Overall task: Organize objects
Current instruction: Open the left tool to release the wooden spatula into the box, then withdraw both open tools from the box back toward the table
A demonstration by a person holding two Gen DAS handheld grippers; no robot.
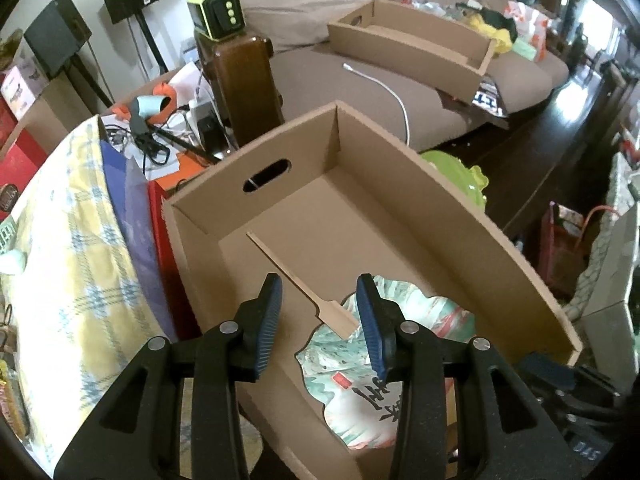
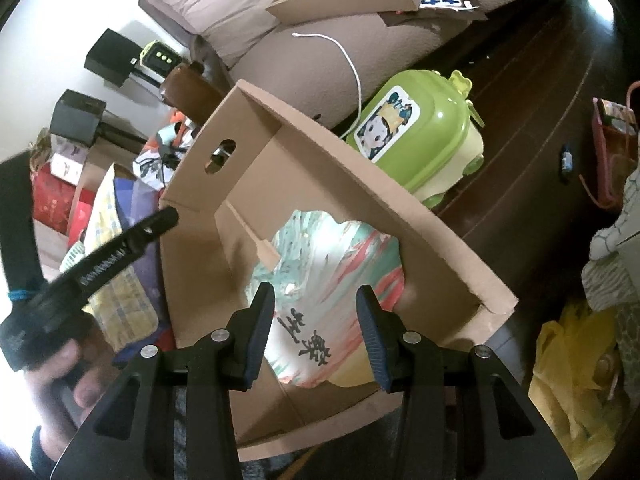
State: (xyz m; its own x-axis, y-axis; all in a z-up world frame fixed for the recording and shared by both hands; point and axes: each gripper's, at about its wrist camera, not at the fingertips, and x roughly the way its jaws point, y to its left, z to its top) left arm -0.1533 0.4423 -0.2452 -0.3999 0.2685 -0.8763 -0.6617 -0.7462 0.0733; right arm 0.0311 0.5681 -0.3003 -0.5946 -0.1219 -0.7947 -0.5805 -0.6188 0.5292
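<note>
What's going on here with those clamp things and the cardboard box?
A person is tidying up with a hand-held gripper in each hand. A painted paper fan with a wooden handle already lies flat in the open cardboard box. Both the left gripper and the right gripper hover above the box with nothing between their jaws. A second, shallower box sits on the sofa behind, and a green toy case stands on the floor beside the near box.

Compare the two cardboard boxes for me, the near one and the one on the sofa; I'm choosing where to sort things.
The near box is deep with tall walls; the sofa box is shallow, more like a tray. The near box already holds a painted hand fan; nothing shows inside the sofa box from here. Both are plain brown cardboard, open-topped, with an oval handle cutout.
</note>
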